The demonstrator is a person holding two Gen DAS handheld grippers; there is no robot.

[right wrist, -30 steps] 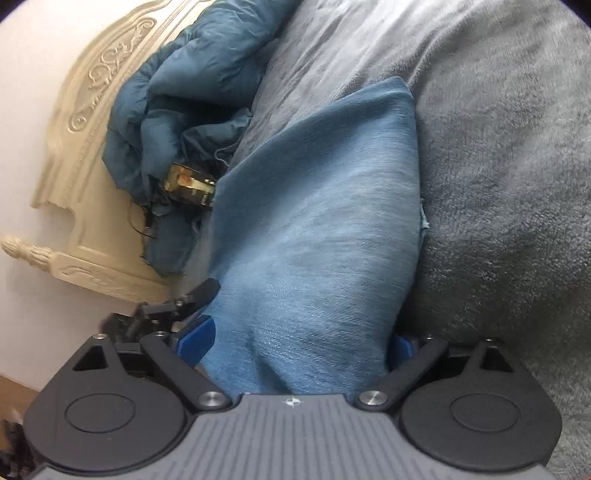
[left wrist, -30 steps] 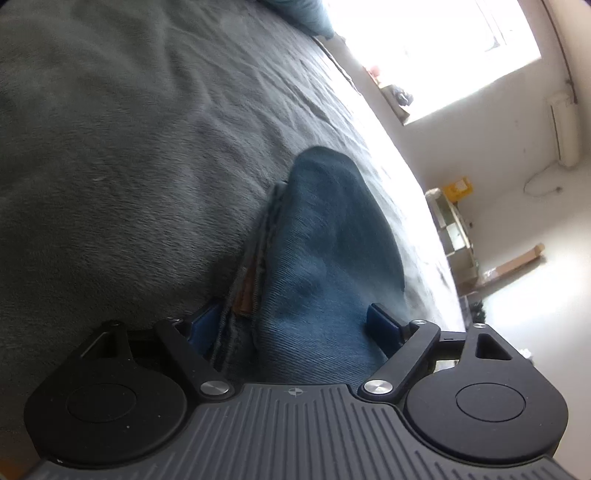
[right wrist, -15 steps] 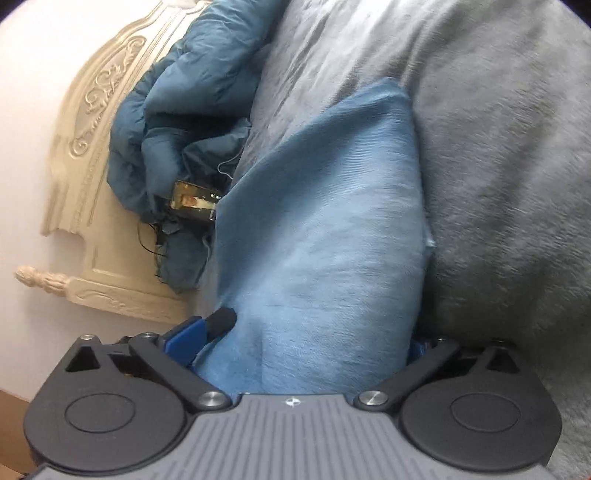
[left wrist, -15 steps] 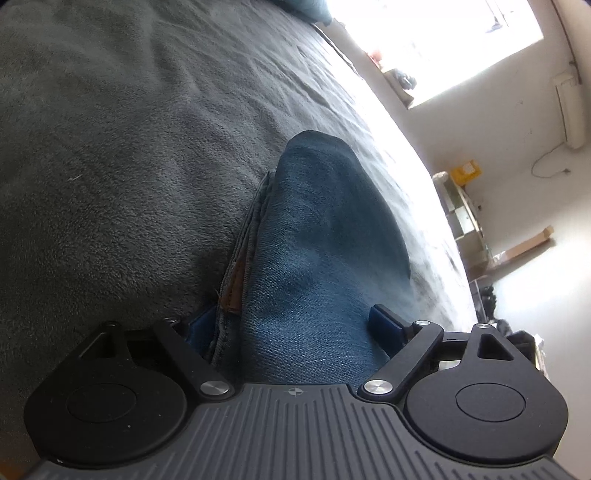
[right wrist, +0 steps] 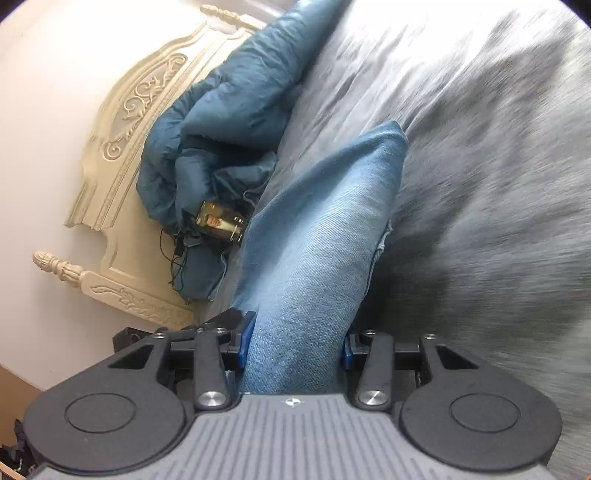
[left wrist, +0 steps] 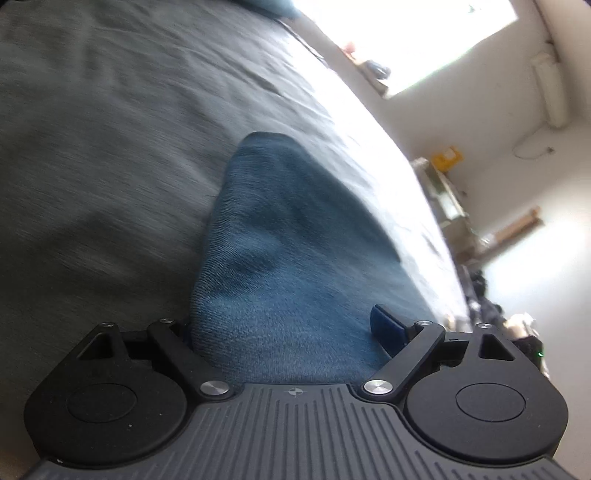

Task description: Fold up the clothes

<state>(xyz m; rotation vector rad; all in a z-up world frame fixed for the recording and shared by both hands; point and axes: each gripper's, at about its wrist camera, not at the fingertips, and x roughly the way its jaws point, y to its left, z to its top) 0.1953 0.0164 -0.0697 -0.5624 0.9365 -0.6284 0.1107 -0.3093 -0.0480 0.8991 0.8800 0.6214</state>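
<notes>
A blue pair of jeans (left wrist: 280,236) lies on the grey bed blanket (left wrist: 110,147). In the left wrist view a thick fold of denim fills my left gripper (left wrist: 284,326), which is open. Its right blue pad (left wrist: 384,326) stands clear of the cloth and the left pad is hidden behind the denim. In the right wrist view the jeans (right wrist: 325,221) run forward as a raised ridge from my right gripper (right wrist: 295,345), which is shut on them, both blue pads (right wrist: 245,338) pressing the fold.
A crumpled dark teal duvet (right wrist: 229,122) lies against the cream carved headboard (right wrist: 122,122), with a small shiny object (right wrist: 219,221) and cords beside it. A bright window (left wrist: 424,33), white walls and shelves (left wrist: 447,195) are beyond the bed's far edge.
My right gripper has closed from open onto the jeans fold. The left gripper stays open and has shifted over the denim, so the waistband edge on the left is no longer seen.
</notes>
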